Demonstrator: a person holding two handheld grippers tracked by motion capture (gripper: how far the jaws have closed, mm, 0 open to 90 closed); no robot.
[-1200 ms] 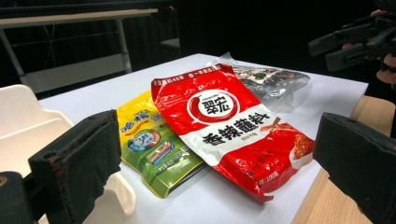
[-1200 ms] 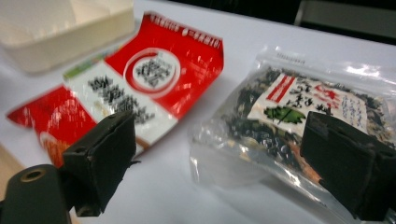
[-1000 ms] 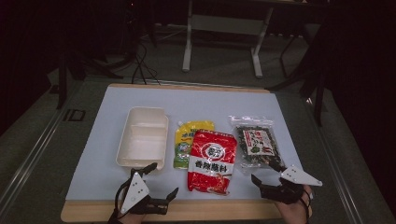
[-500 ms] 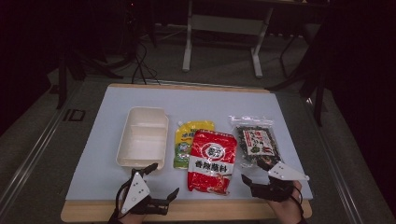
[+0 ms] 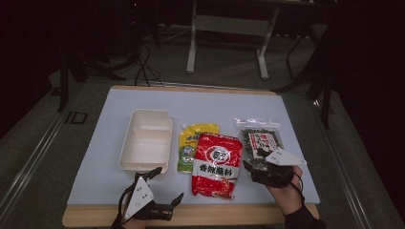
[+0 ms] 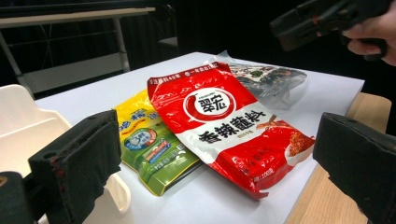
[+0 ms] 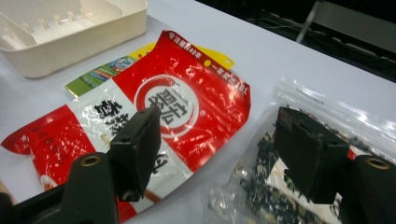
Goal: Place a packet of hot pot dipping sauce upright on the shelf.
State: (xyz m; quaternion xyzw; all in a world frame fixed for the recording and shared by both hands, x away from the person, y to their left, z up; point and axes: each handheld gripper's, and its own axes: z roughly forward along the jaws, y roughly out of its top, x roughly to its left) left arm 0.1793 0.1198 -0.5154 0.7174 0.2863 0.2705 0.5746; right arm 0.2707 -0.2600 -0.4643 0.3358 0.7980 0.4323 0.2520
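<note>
lying flat, the glossy red packet (image 5: 216,164) overlaps a yellow pouch (image 5: 192,143), both tongs (image 5: 165,188) (image 5: 252,162) released.

High view overhead, gripper views low, close — sharing red packet (image 5: 216,164)

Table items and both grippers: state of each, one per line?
White tray: empty, upright.
Yellow-green pouch: flat, partly under the red one.
Red pouch: flat, sealed.
Clear seaweed bag: flat.
Left gripper: open, empty.
Right gripper: open, over the bag's near edge.
</note>
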